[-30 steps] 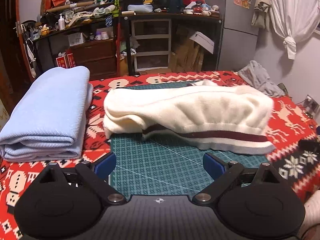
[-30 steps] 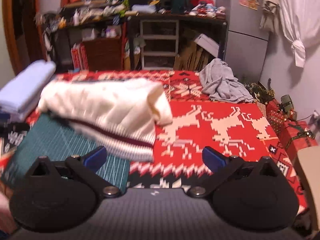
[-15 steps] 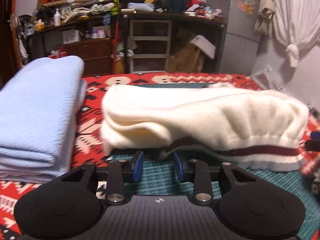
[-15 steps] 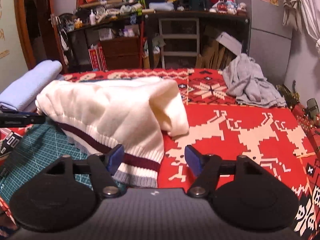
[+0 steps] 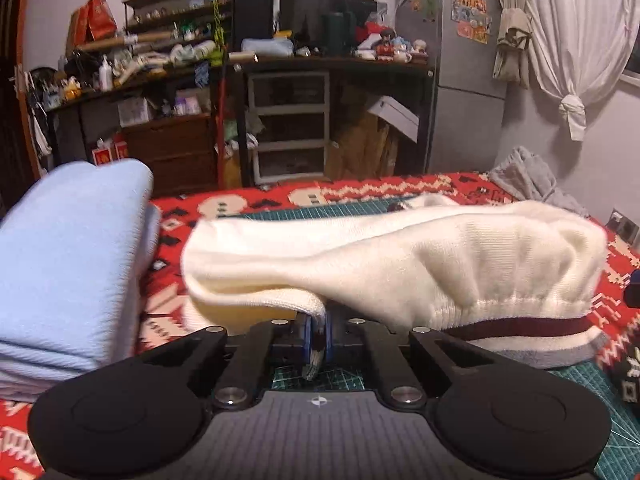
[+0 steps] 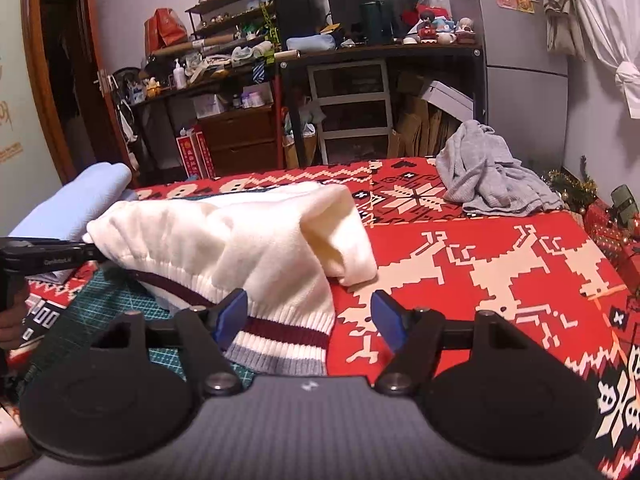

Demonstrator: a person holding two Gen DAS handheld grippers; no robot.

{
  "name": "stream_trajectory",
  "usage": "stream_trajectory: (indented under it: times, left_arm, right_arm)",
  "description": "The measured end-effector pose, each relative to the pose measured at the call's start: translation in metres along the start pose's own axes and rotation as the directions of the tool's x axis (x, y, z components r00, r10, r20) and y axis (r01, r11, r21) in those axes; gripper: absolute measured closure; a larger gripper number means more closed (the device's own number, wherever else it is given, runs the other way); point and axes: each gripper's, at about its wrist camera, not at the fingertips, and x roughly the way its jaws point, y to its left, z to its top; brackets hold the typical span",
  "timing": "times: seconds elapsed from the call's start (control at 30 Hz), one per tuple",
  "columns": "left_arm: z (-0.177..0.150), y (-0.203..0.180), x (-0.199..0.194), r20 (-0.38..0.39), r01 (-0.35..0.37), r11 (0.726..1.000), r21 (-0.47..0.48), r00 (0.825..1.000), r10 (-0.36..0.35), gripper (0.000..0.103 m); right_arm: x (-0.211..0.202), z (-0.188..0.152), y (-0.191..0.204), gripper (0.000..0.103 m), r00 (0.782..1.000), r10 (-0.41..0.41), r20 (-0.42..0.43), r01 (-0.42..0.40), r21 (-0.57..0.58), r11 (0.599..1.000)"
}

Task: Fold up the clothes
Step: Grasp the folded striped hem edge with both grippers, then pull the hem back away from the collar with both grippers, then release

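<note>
Cream knit, banded in maroon and grey at the hem, the folded sweater (image 5: 400, 268) lies across a green cutting mat (image 5: 352, 210) on the red patterned surface (image 6: 500, 264), its near edge pinched between the closed blue pads of the left hand-held gripper (image 5: 316, 340). Seen from the right wrist, the right hand-held gripper (image 6: 308, 316) stands open with the striped hem (image 6: 280, 336) between its fingers, not clamped. A folded light-blue cloth (image 5: 68, 264) sits just beside the sweater, and a crumpled grey garment (image 6: 492, 176) lies well apart.
</note>
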Motion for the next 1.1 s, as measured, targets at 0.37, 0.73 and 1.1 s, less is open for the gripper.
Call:
stream_trajectory:
  times: [0.37,0.73,1.1]
  left_arm:
    - [-0.009,0.047,-0.111,0.069,-0.002,0.987,-0.159,0.998,0.014,0.097]
    - [-0.043,0.055,-0.097,-0.062,-0.134,0.978,-0.161,0.990,0.125,0.097]
    - [-0.044,0.056,-0.097,-0.074,-0.099,0.981,-0.165,0.993,0.088,0.097]
  right_arm:
    - [0.003,-0.014,-0.007,0.063,0.996,0.017,-0.091,-0.009,0.086,0.996]
    - [0.020,-0.022,0.028,0.066,0.974,0.083,-0.212,-0.080,0.022,0.997]
    - [-0.009,-0.037,0.058,0.066,0.942,0.179,-0.284,-0.193,-0.021,0.981]
